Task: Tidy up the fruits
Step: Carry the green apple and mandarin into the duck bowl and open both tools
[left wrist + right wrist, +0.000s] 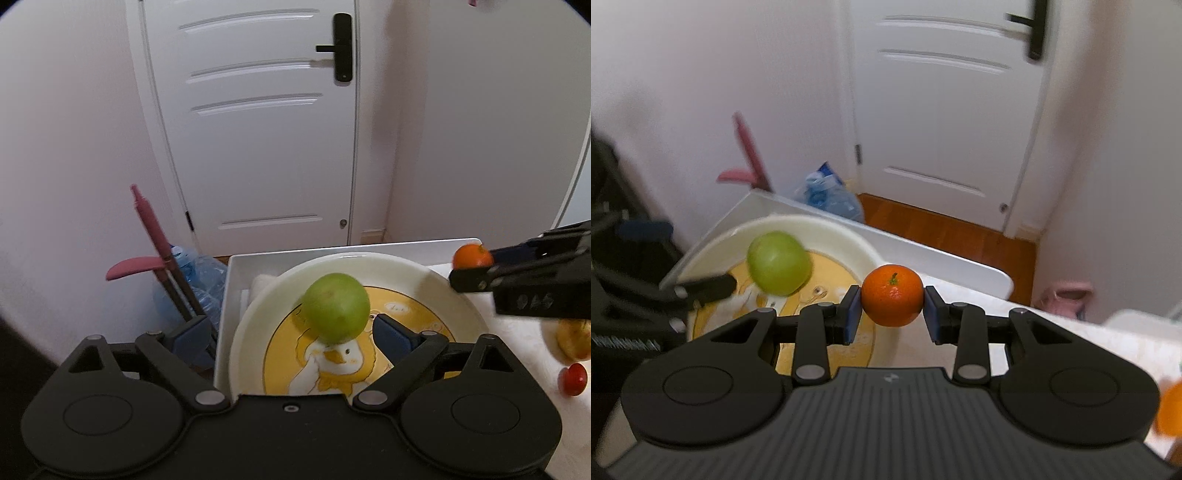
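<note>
A green apple (336, 307) (778, 263) is over the cream plate with a duck picture (436, 291) (831, 236); I cannot tell whether it touches the plate. My left gripper (291, 328) is open and wide, its blue pads on either side of the apple and apart from it. My right gripper (892, 309) is shut on an orange tangerine (892, 300) and holds it above the table beside the plate's right rim. In the left wrist view the right gripper (471, 267) comes in from the right with the tangerine (471, 255).
The plate stands in a white tray (232, 280) (942, 254) on a pale table. A yellow-red fruit (574, 339) and a small red fruit (572, 378) lie at the right. Another orange fruit (1171, 410) lies near me. A water bottle (192, 280) and a door are beyond.
</note>
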